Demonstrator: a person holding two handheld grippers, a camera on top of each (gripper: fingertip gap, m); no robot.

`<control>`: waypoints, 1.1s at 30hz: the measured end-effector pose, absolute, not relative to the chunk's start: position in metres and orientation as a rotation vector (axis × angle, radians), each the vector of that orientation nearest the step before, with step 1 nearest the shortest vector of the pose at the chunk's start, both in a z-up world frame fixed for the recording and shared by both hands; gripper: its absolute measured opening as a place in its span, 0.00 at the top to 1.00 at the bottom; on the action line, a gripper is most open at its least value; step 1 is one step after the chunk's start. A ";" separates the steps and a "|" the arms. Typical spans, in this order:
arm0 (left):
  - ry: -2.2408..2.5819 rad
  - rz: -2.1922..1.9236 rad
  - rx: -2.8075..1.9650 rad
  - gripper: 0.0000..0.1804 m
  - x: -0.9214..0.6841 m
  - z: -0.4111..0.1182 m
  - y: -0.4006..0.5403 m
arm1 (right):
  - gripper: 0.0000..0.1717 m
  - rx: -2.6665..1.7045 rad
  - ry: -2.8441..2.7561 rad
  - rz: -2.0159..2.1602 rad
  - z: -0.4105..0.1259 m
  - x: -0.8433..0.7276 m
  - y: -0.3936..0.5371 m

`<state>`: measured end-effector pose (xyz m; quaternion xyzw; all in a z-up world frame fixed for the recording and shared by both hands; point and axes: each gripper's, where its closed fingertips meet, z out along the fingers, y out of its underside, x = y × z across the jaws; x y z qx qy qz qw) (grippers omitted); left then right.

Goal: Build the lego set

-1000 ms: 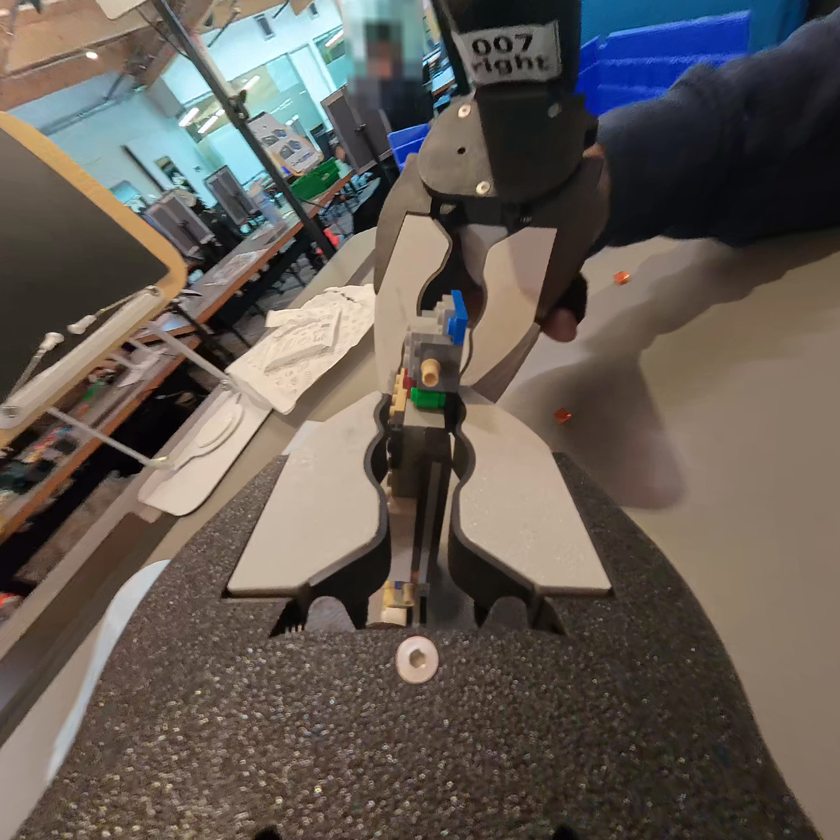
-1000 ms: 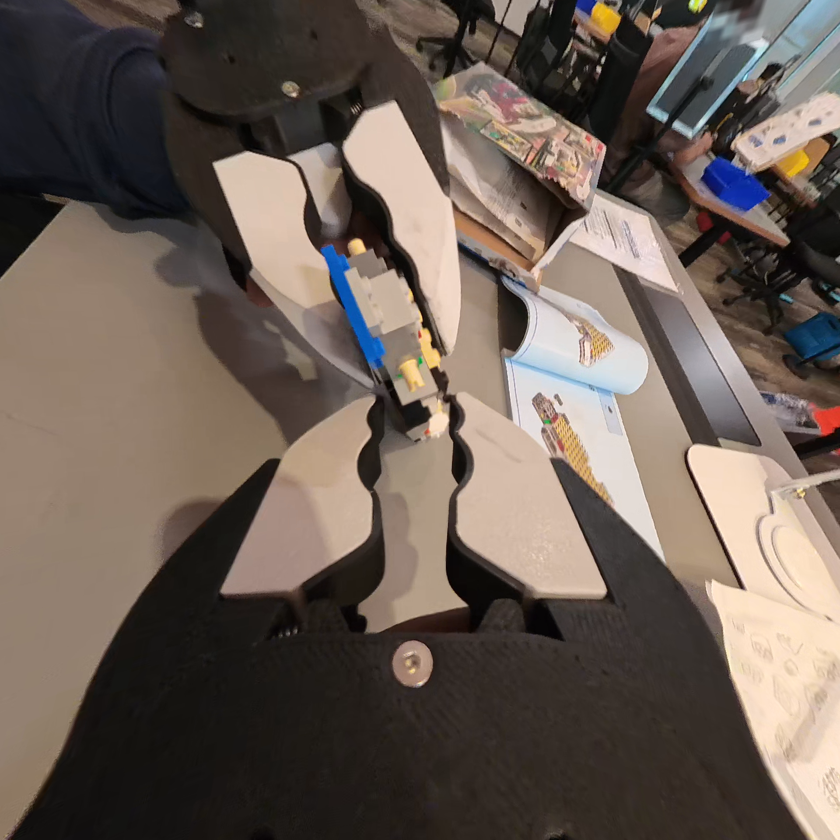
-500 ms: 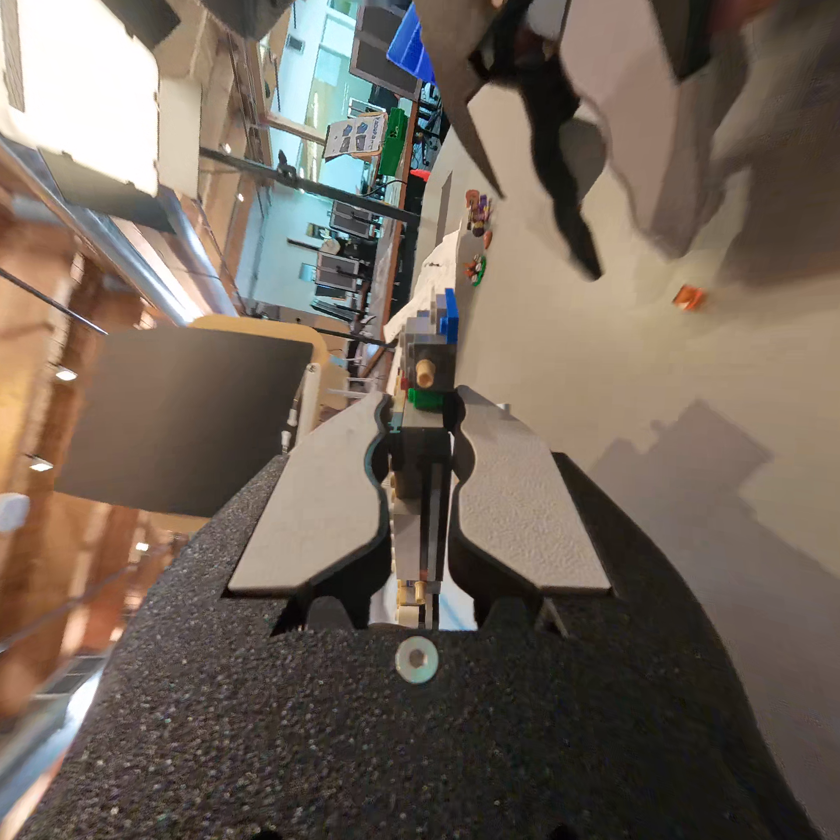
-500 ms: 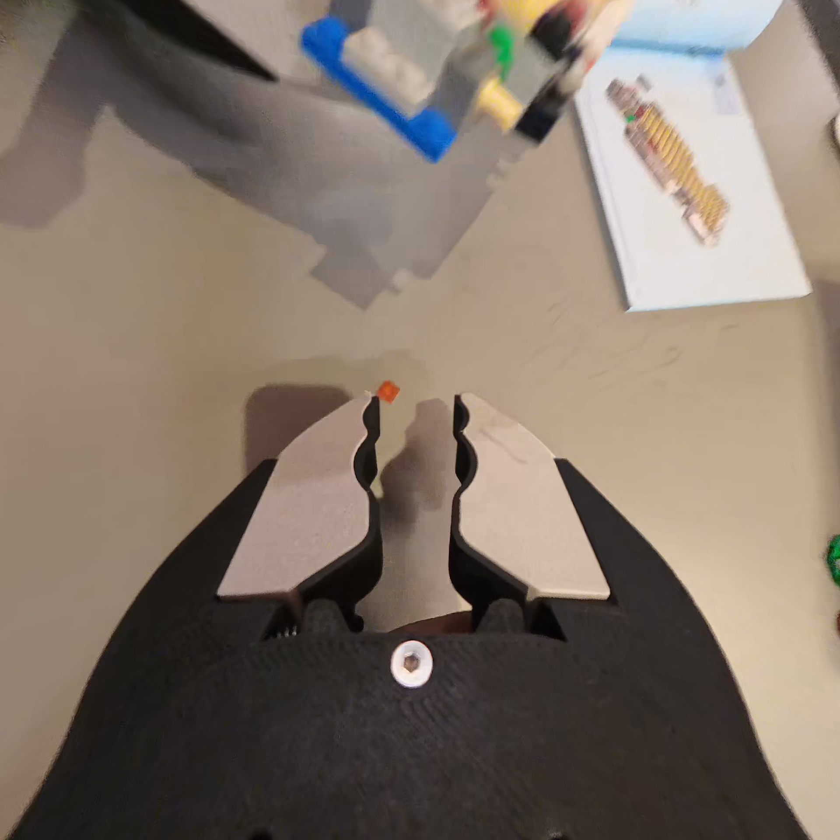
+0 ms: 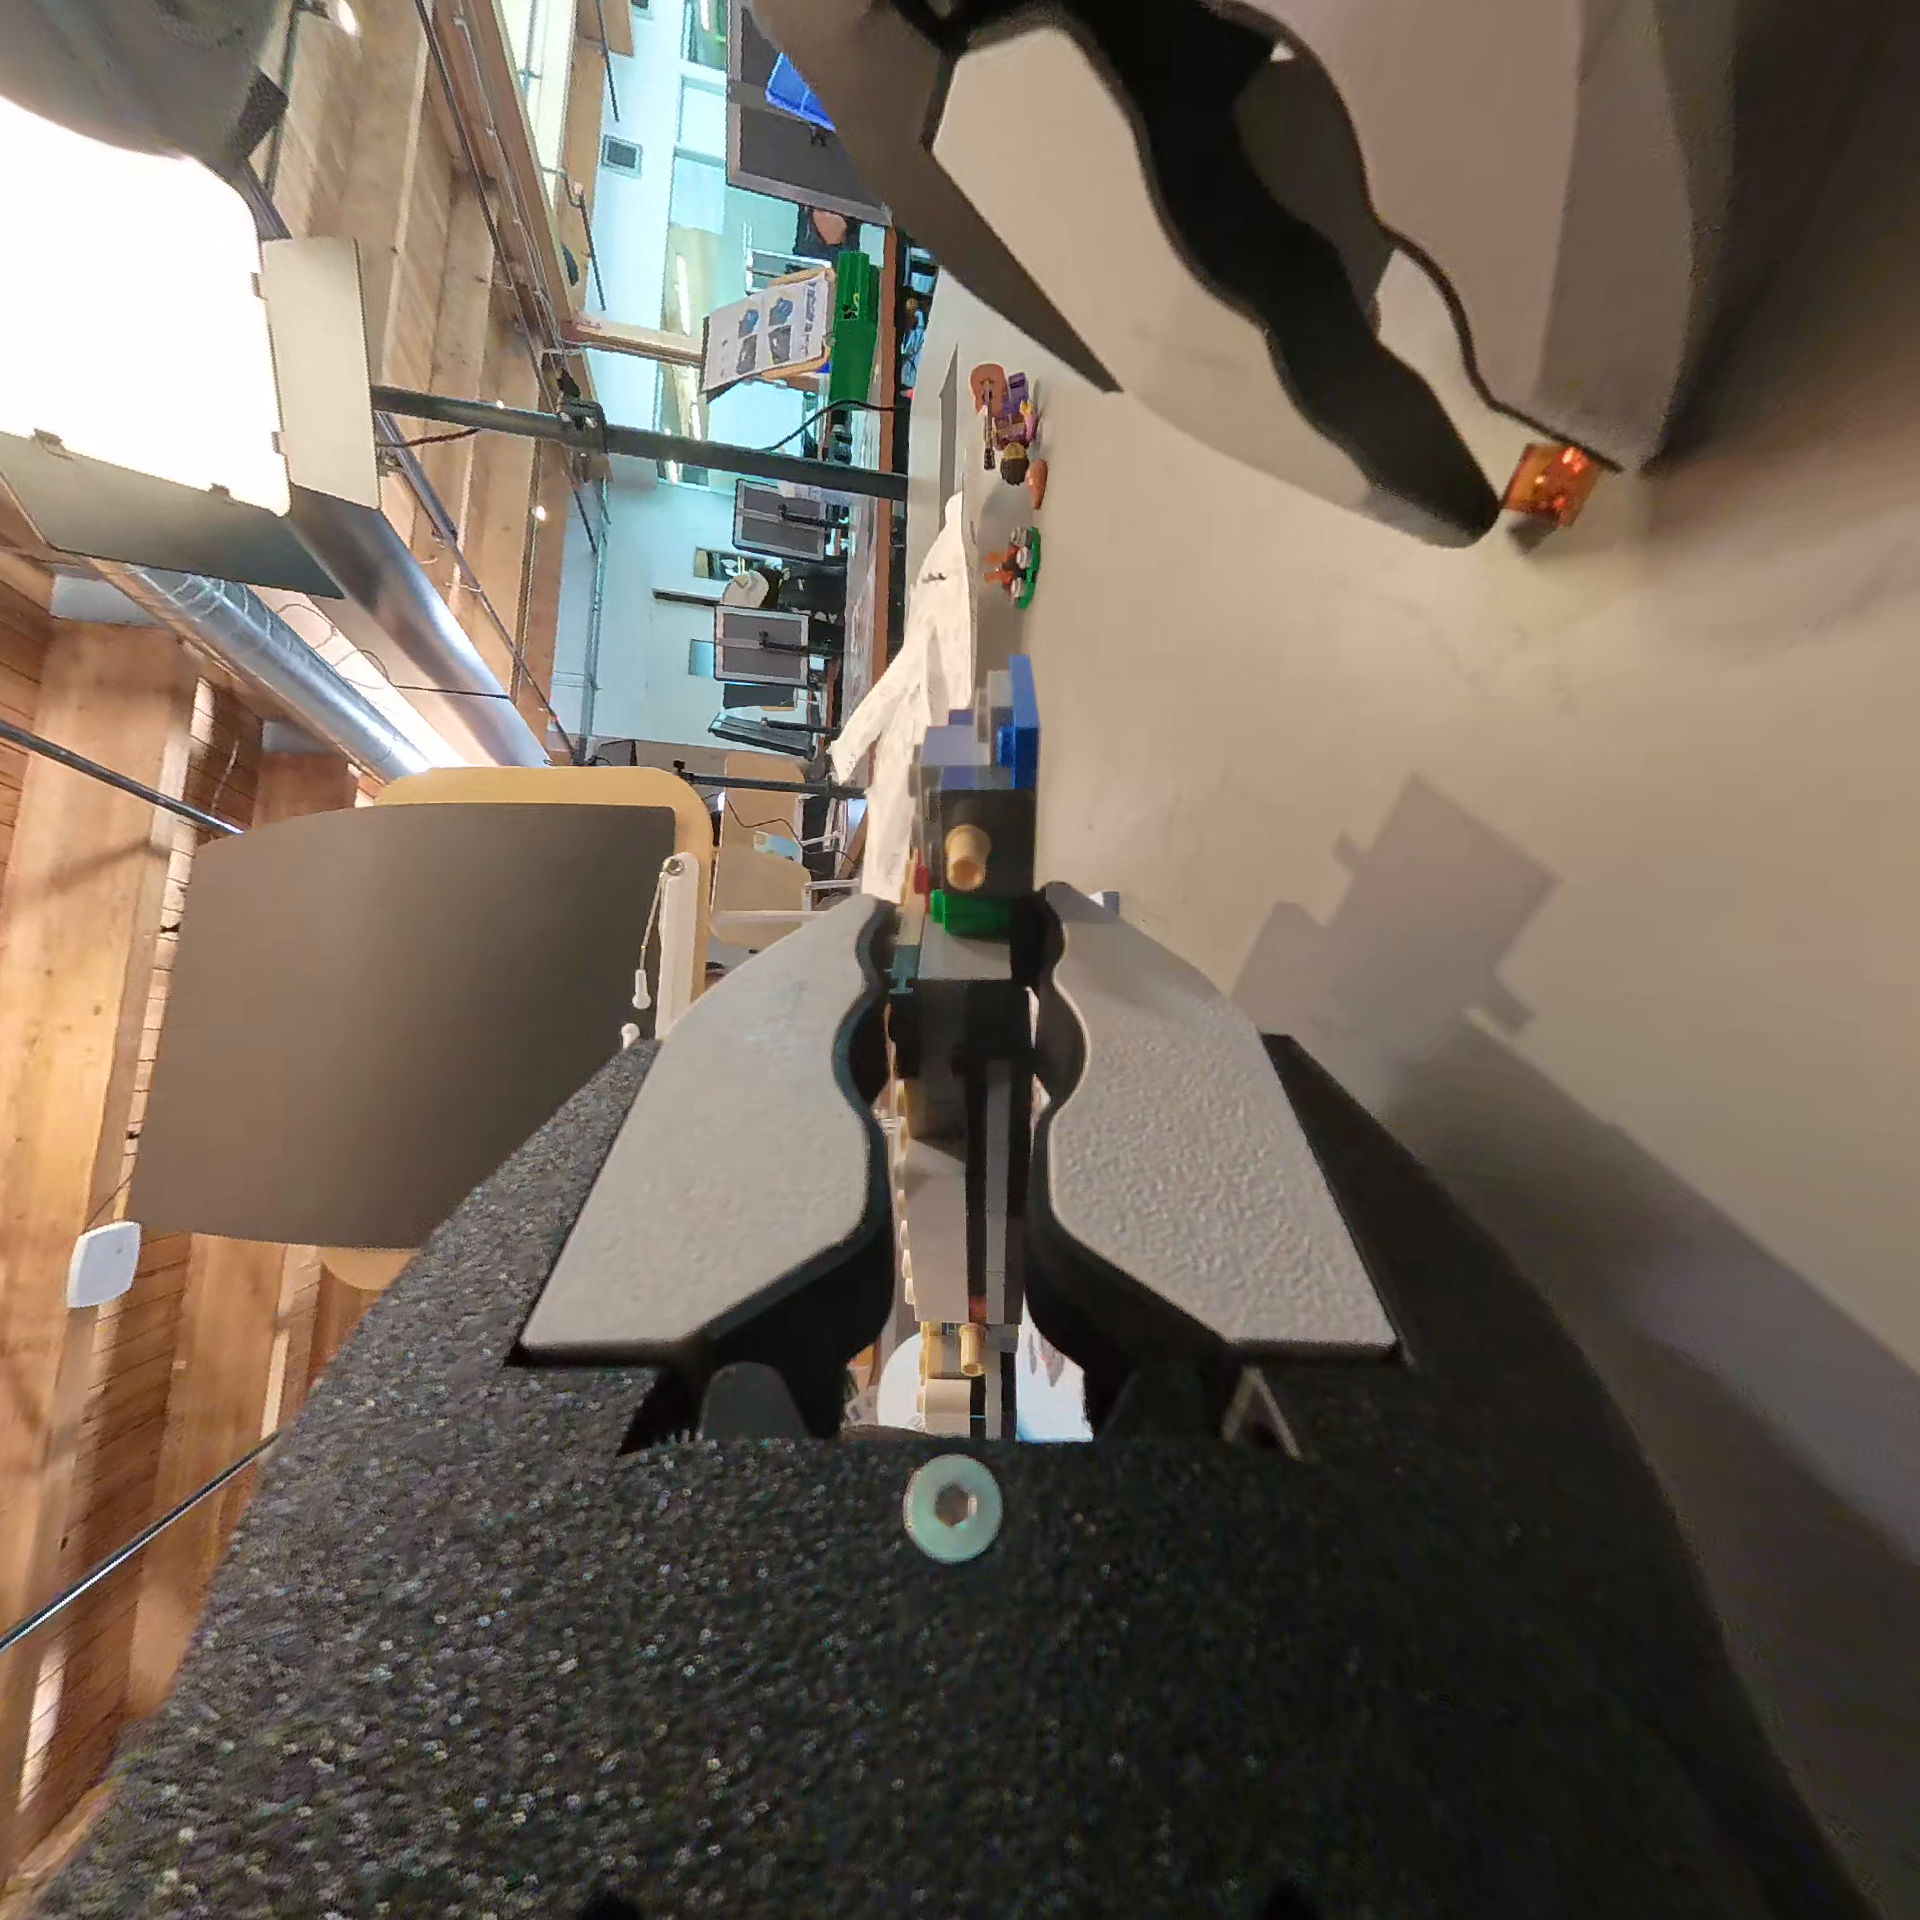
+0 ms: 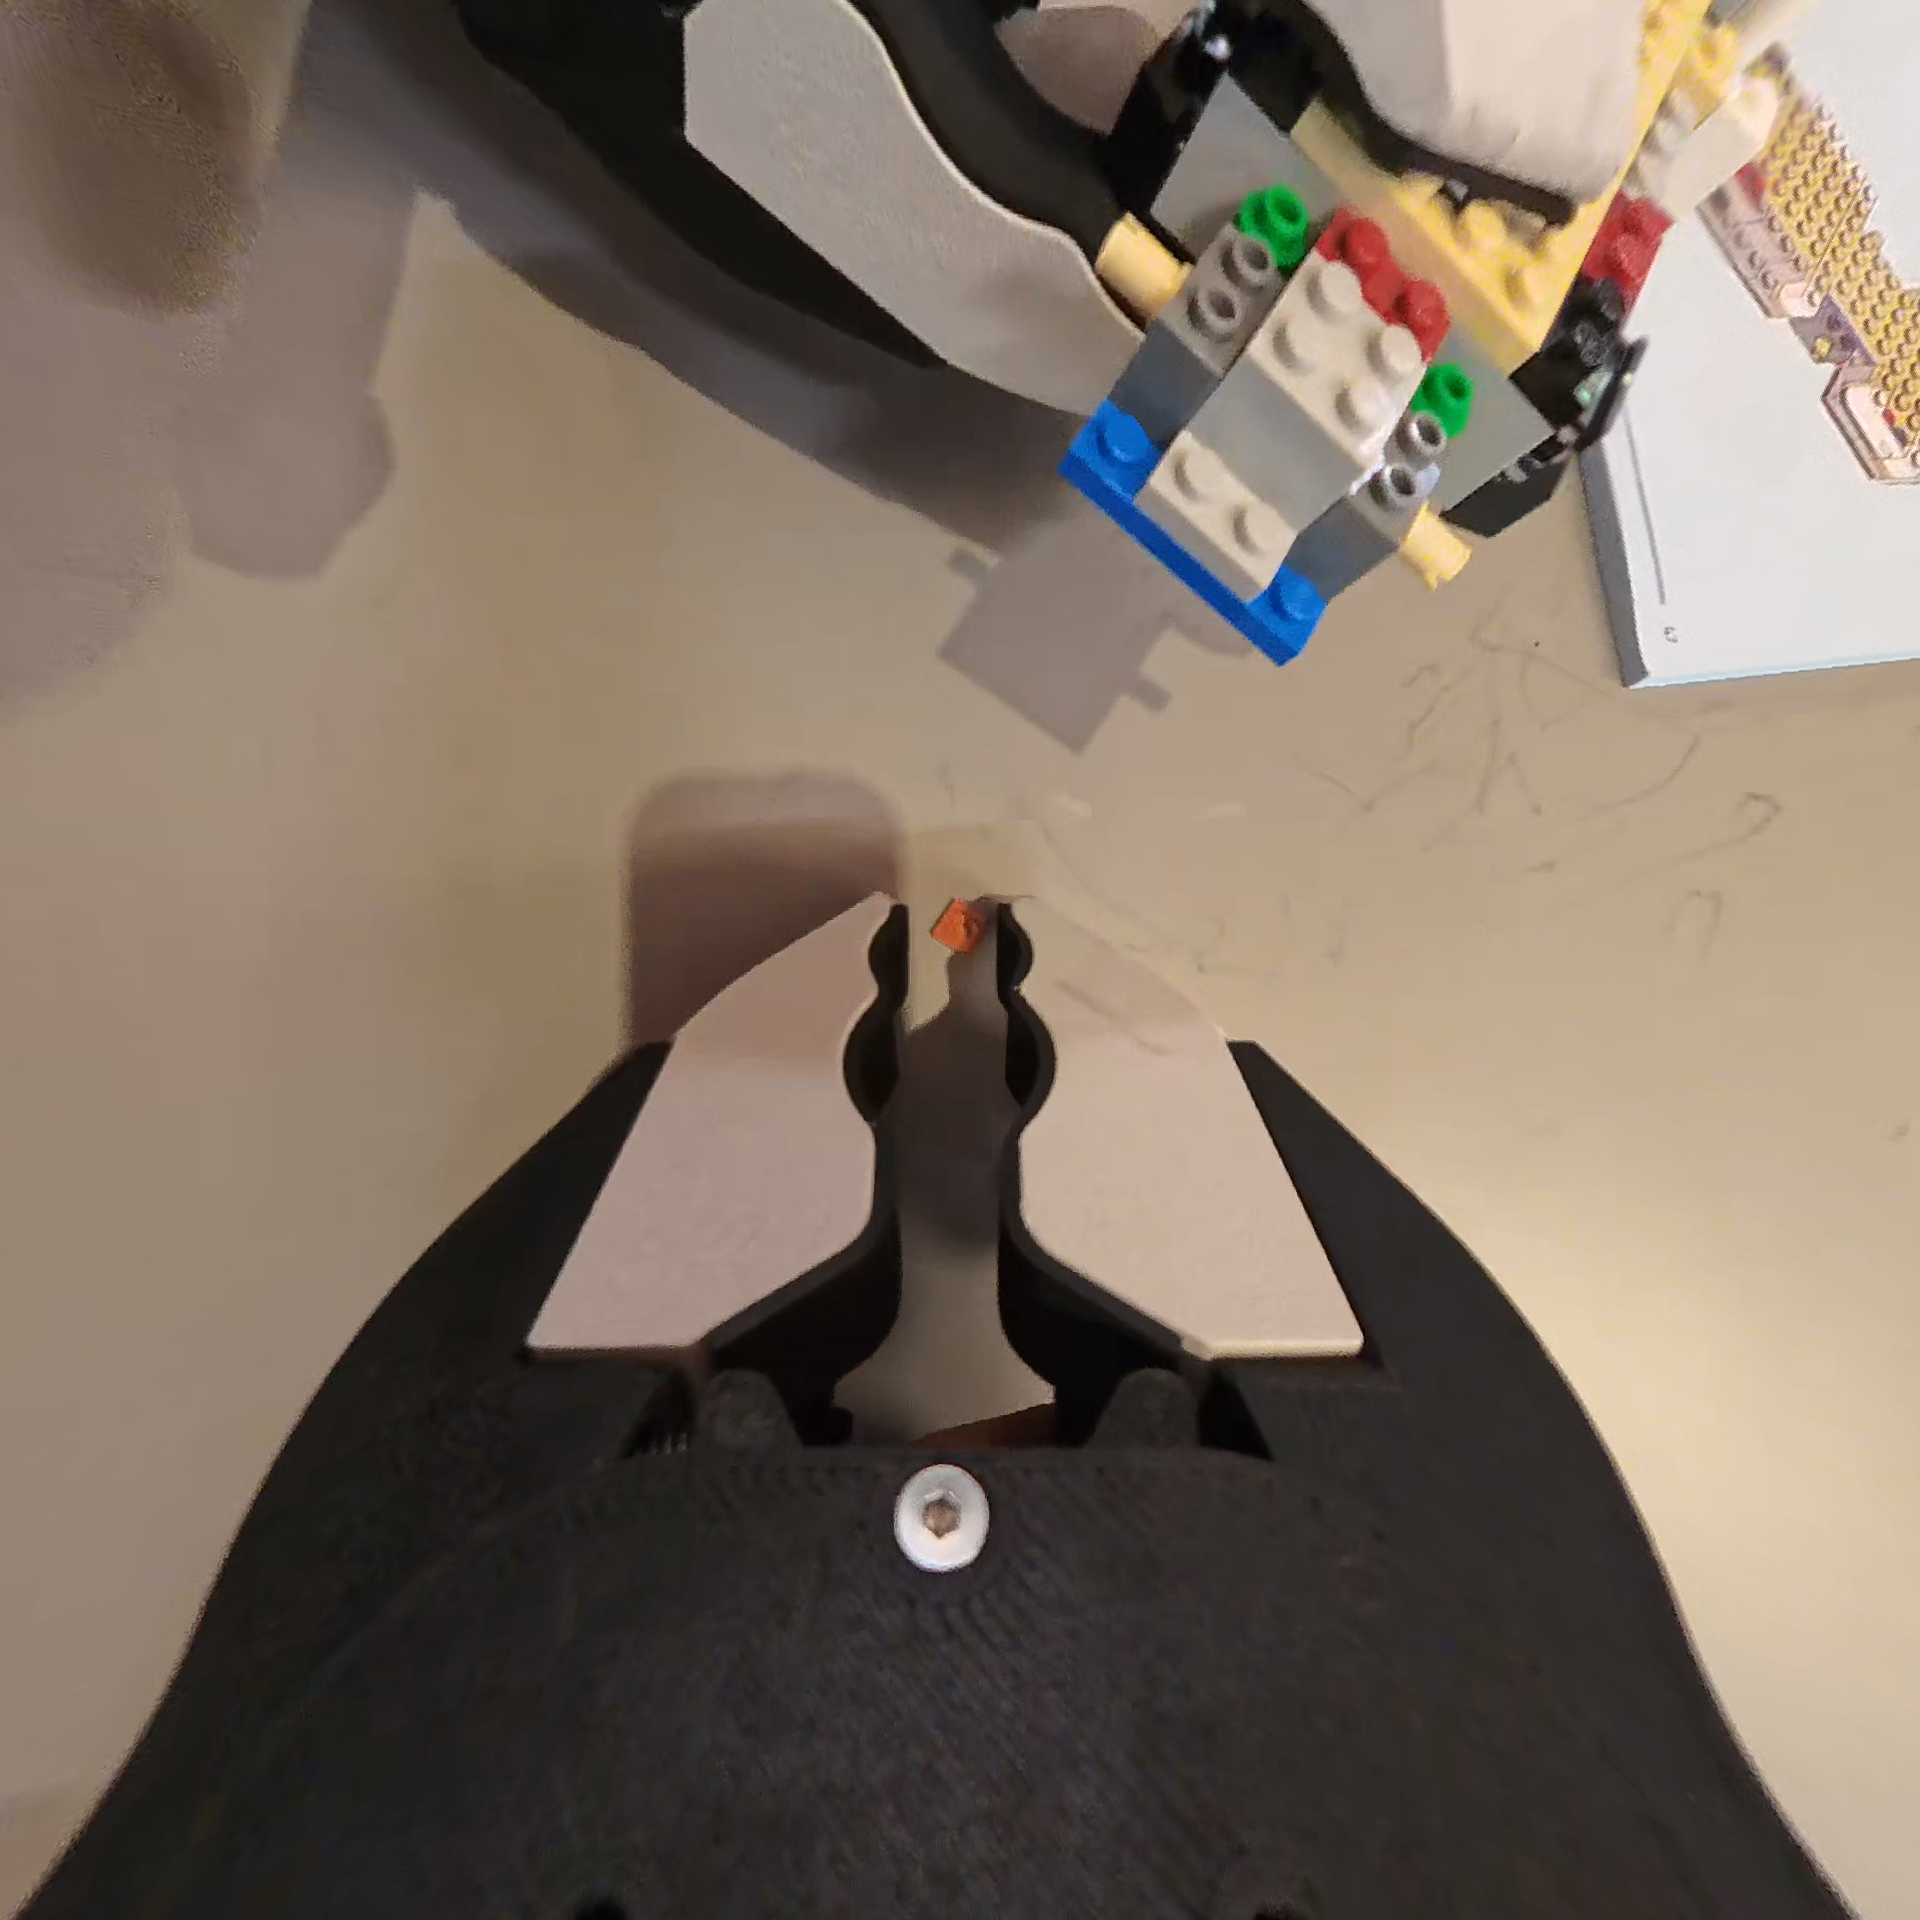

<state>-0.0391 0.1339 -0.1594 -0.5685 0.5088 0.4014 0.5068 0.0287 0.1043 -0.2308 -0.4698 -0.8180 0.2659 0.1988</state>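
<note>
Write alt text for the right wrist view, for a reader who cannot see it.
The right gripper points down at a beige table, its open fingertips either side of a tiny orange piece. Upper right, the left gripper grips a multicoloured brick model beside an open booklet.

Left gripper (image 5: pixel 961 920): black, coarse speckled body; two pale grey textured fingers (image 5: pixel 748 1122) with wavy black inner edges; silver hex screw (image 5: pixel 952 1522) behind the finger roots. Right gripper (image 6: pixel 951 914): same build, finer ribbed black body, silver screw (image 6: pixel 940 1529) behind the fingers.
</note>
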 end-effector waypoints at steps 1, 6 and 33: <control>1.225 0.956 -1.376 0.87 -0.040 -0.160 0.134 | 0.93 -1.306 -2.295 0.747 -0.231 0.028 0.103; 1.219 0.908 -1.387 0.87 -0.043 -0.159 0.134 | 0.95 -1.223 -2.287 0.696 -0.228 0.027 0.106; 1.197 0.945 -1.487 0.86 -0.081 -0.165 0.136 | 0.87 -1.346 -2.007 0.679 -0.214 -0.007 0.142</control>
